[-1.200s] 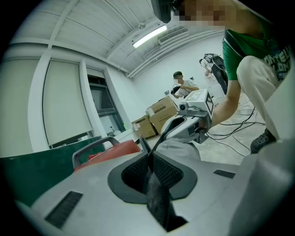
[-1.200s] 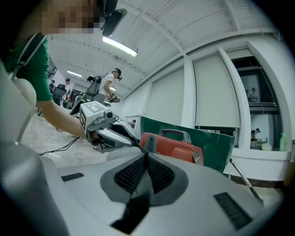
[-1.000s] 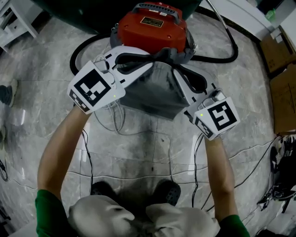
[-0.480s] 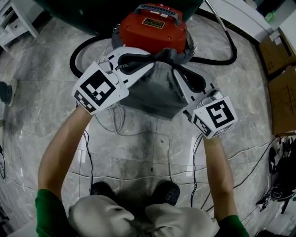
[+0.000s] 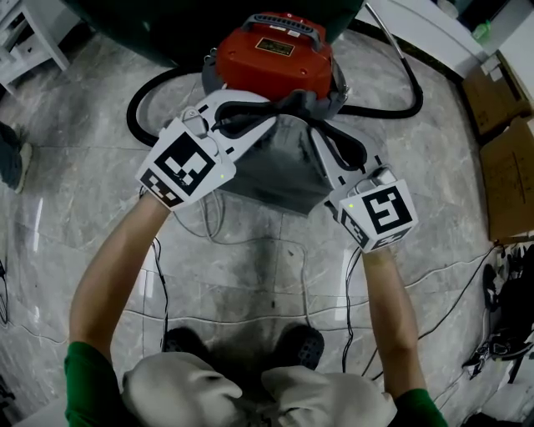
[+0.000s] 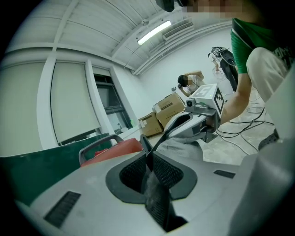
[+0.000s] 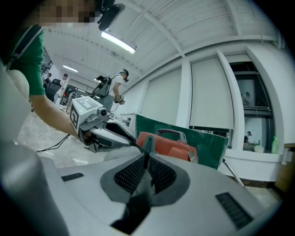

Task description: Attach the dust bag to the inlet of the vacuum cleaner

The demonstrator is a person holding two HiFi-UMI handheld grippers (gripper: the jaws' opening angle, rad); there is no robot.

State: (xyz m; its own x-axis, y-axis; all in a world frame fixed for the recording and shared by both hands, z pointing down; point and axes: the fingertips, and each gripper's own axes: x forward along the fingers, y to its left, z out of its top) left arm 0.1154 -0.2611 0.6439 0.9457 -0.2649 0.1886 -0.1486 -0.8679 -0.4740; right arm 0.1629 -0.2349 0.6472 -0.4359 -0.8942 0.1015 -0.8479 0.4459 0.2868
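At top centre of the head view, your vacuum cleaner [image 5: 275, 58] is orange-red with a grey handle [image 5: 284, 18] and a black hose [image 5: 138, 100]. The dust bag [image 5: 279, 167] below it is plain grey. Your left gripper [image 6: 148, 159] and right gripper [image 7: 146, 163] are white with black mesh pads [image 6: 168, 173]. Their cubes [image 5: 185, 164] carry black-and-white square markers. Your sleeves [image 5: 88, 379] are green, and the floor [image 5: 250, 267] is grey-veined marble.

The dust bag [image 5: 279, 167] hangs between the left gripper [image 5: 284, 102] and the right gripper [image 5: 312, 114], and each gripper pinches its top edge. The vacuum cleaner [image 5: 275, 54] sits on the floor [image 5: 250, 250] just ahead of both gripper tips. The hose [image 5: 132, 108] curls on the floor, left of the left gripper. Boxes [image 5: 509, 167] lie well to the right of the right gripper.
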